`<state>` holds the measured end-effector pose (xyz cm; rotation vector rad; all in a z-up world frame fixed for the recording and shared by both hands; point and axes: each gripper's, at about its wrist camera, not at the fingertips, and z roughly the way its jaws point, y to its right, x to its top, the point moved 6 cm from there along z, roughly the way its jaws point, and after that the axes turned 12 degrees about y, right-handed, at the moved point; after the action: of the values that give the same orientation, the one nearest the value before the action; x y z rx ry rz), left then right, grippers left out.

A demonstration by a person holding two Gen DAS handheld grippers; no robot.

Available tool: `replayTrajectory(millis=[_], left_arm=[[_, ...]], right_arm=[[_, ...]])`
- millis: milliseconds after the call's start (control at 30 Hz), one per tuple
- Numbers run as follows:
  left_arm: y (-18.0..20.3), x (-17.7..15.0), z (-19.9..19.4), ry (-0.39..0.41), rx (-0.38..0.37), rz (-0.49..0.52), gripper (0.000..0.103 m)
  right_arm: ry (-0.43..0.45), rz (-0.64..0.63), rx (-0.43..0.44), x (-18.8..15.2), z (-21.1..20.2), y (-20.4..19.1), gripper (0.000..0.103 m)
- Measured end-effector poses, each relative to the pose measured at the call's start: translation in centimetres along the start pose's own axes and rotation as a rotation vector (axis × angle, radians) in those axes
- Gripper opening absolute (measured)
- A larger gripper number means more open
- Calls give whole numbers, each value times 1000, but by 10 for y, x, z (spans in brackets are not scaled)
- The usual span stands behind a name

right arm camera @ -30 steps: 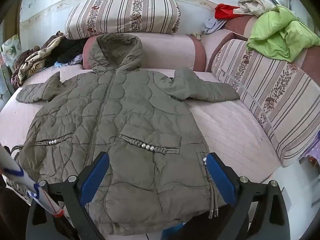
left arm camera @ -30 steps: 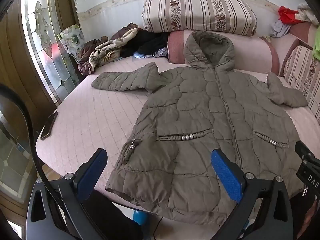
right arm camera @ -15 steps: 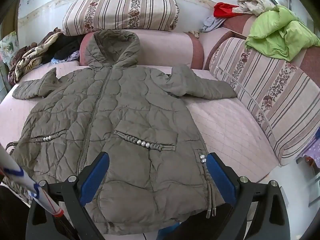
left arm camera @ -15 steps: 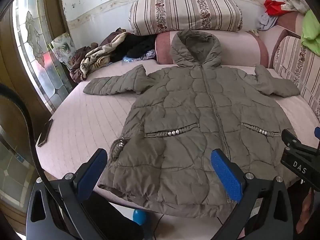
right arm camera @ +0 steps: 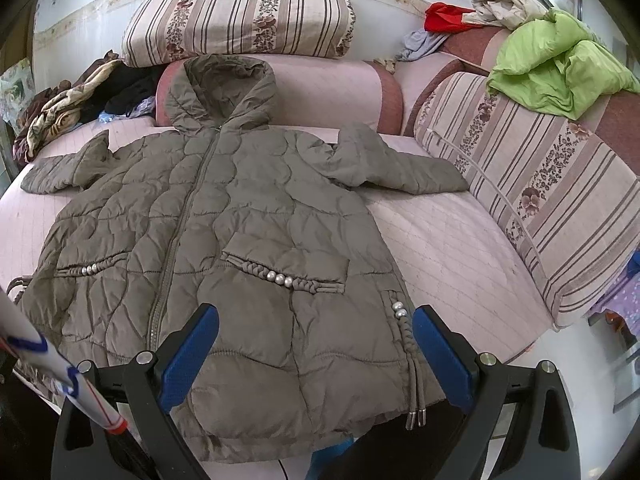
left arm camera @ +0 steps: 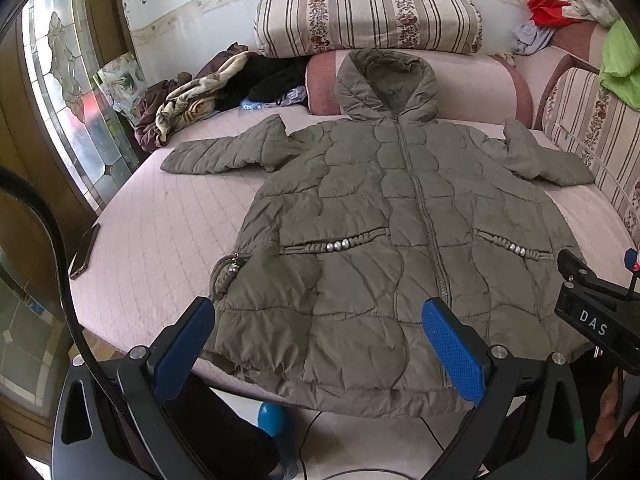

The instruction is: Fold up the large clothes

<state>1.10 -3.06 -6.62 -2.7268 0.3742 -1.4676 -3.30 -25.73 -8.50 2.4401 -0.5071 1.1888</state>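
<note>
We hold the left tongs [left arm camera: 316, 344] and right tongs [right arm camera: 316, 352] level, both spread wide and empty, just short of the coat [left arm camera: 400, 220] hem ahead.

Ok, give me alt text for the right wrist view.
An olive hooded puffer coat lies zipped and spread flat, sleeves out, on a pink quilted bed. The open right gripper hovers over its hem; striped cushions line the right edge.
</note>
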Motion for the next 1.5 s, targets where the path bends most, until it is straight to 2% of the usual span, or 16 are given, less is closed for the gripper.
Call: replayTrajectory(millis=[200, 433, 733, 1267, 1500], left_arm=[[1, -6, -10, 4, -18, -5, 103], [-1, -7, -31, 62, -36, -15, 103], [-8, -11, -43, 62, -46, -38, 103], [-19, -13, -82, 122, -50, -67, 103], [-16, -13, -86, 131, -47, -64, 103]], right_arm=[[12, 1, -7, -1, -13, 3, 99], [21, -1, -9, -5, -29, 5, 99], [32, -9, -16, -10, -46, 4, 99], [107, 6, -20, -9, -88, 11, 99], [112, 15, -10, -6, -87, 11, 99]])
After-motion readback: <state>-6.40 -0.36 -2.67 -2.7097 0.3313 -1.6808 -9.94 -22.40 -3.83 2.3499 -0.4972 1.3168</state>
